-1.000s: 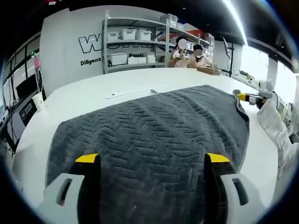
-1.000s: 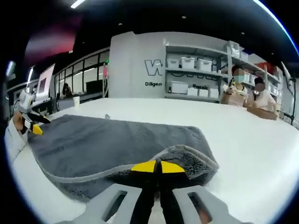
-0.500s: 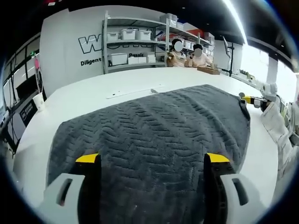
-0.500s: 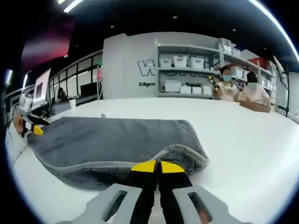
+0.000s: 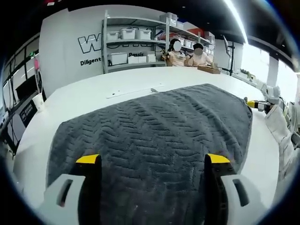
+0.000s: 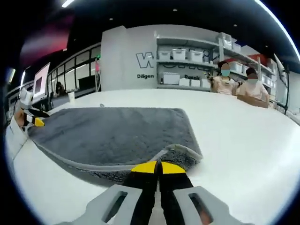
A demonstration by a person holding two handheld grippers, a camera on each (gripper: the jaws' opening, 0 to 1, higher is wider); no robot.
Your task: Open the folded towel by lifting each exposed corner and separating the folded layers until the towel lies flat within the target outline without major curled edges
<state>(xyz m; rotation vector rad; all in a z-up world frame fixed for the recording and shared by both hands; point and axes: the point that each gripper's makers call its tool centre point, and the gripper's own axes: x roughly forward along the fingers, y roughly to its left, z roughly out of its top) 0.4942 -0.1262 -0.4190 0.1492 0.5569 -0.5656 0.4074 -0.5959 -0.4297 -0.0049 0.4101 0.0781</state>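
Observation:
A dark grey towel (image 5: pixel 154 126) with a chevron weave lies spread on the white table (image 5: pixel 93 93). My left gripper (image 5: pixel 153 159) stands open over its near edge, yellow-tipped jaws wide apart and the cloth beneath them. In the right gripper view the towel (image 6: pixel 117 133) stretches away to the left, with its near corner (image 6: pixel 180 154) turned up to show the fluffy underside. My right gripper (image 6: pixel 157 167) is shut on that corner's edge. The right gripper (image 5: pixel 255 104) also appears at the towel's far right corner, and the left gripper (image 6: pixel 33 120) at the towel's far left end.
A paper cup (image 5: pixel 38 101) stands near the table's left edge. A thin pale strip (image 5: pixel 136 91) lies beyond the towel. Two people (image 6: pixel 236 84) sit at the far side, in front of shelves with white bins (image 5: pixel 136 42). A white sleeve (image 5: pixel 281 136) reaches in from the right.
My right gripper has drawn the held corner outward and lower, so the towel's far right edge lies flatter. The left gripper has not moved.

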